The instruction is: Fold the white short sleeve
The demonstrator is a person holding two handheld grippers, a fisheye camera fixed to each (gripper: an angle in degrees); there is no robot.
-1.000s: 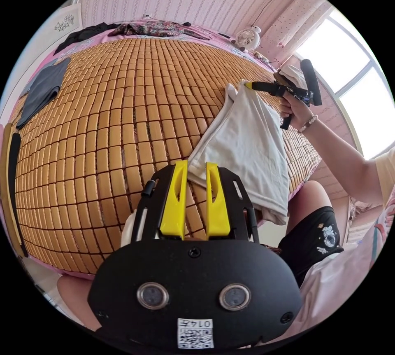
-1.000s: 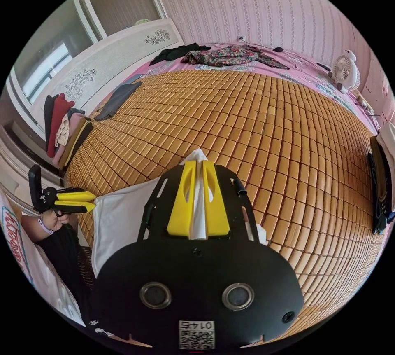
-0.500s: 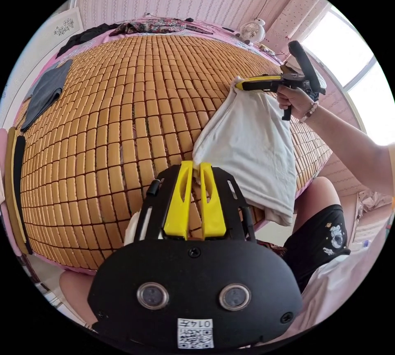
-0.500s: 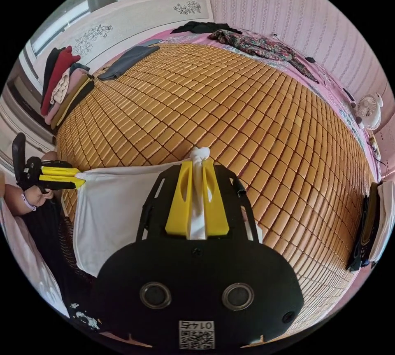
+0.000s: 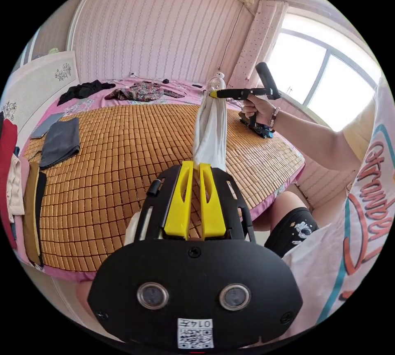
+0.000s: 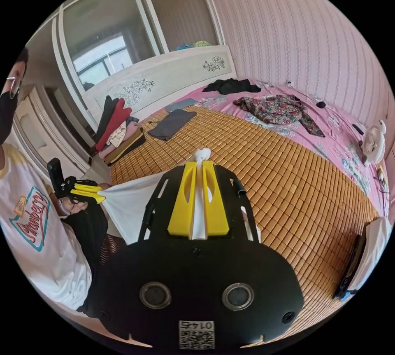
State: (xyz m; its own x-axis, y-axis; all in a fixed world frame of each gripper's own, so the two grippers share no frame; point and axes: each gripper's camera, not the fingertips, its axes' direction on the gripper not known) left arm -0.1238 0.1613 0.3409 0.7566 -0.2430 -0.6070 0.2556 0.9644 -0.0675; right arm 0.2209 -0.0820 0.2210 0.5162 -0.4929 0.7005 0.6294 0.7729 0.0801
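Observation:
The white short sleeve (image 5: pixel 210 130) hangs in the air above the bamboo mat (image 5: pixel 123 145), stretched between the two grippers. My left gripper (image 5: pixel 196 164) is shut on its near edge, at the tips of the yellow jaws. The right gripper (image 5: pixel 213 94) pinches the far end, held up by a hand. In the right gripper view, the right gripper (image 6: pixel 199 163) is shut on a bunch of white cloth that pokes out past its tips. From there the short sleeve (image 6: pixel 127 206) runs left to the left gripper (image 6: pixel 102 195), also shut on it.
The bamboo mat (image 6: pixel 267 173) covers a pink bed. A grey garment (image 6: pixel 173 122) and a stack of folded clothes (image 6: pixel 117 128) lie at its far side; a floral garment (image 6: pixel 279 108) and a small fan (image 6: pixel 372 143) are near the wall. The person's torso (image 6: pixel 37 239) stands at the bed edge.
My left gripper went from open to shut on the shirt's edge. Both grippers then rose, lifting the shirt off the mat, so it now hangs between them.

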